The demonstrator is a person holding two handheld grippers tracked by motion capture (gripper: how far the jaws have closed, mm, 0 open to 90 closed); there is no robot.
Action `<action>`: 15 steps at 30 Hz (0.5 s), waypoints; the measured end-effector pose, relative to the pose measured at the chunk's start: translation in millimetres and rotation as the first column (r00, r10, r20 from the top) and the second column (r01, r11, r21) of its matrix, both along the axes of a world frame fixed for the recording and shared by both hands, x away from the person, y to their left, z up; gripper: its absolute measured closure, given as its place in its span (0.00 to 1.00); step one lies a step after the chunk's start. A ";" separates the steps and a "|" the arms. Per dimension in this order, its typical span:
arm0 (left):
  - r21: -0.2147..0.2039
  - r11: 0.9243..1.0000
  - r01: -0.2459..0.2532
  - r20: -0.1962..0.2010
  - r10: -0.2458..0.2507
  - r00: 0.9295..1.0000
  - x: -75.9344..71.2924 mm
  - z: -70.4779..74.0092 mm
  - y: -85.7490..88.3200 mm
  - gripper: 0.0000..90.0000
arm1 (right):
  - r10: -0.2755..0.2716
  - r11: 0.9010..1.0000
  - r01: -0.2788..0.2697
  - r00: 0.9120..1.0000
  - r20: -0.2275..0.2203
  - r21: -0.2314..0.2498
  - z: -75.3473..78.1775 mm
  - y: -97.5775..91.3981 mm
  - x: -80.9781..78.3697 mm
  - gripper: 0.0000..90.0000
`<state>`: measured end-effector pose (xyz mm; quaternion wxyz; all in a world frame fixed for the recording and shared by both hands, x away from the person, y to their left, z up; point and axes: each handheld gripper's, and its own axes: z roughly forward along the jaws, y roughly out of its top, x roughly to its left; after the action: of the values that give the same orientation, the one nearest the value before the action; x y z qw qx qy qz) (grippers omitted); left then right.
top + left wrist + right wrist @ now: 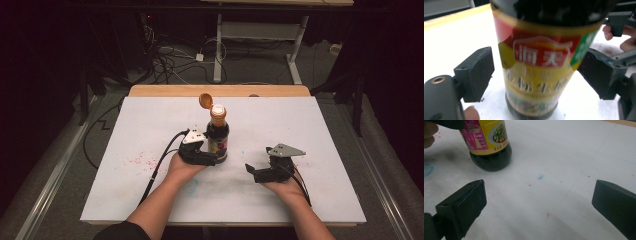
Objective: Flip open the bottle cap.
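the dark glass sauce bottle with a yellow-red label (218,137) stands upright mid-worktop (150,130), flip cap open, between the spread left tongs (534,75), whose pads sit clear of it, while the right tongs (256,172), spread wide and empty, rest well apart to its right.

Both forearms are bare; a dark sleeve (122,231) covers the left upper arm. Each gripper is black: the left gripper (210,159) and right gripper (252,172) carry grey three-cornered plates and black trailing cables. Jaw pads (471,203) are flat, rectangular, dark.
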<state>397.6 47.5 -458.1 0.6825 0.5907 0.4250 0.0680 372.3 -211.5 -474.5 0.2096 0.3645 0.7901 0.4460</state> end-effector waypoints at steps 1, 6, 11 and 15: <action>0.000 1.000 0.000 -0.003 0.000 1.000 -1.1 -0.5 1.9 0.14 | -0.004 1.000 0.004 1.000 0.001 0.000 -0.2 -1.4 -1.2 0.00; 0.019 1.000 0.001 -0.045 0.000 0.999 -4.9 -6.2 10.2 0.04 | -0.008 1.000 0.008 1.000 0.008 0.004 -0.8 -8.6 -7.9 0.00; 0.036 0.999 -0.020 -0.062 0.022 0.998 -11.0 -13.4 23.1 0.00 | -0.020 1.000 0.019 1.000 0.021 0.007 0.5 -16.9 -16.8 0.00; 0.040 0.998 -0.045 -0.072 0.048 0.996 -17.1 -19.3 36.3 0.00 | -0.032 0.999 0.032 0.999 0.031 0.012 -0.2 -25.1 -23.1 0.00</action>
<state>380.5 83.8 -477.4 0.6534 0.5957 0.4618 0.0705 349.1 -236.6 -474.8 0.2268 0.3714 0.7784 0.4525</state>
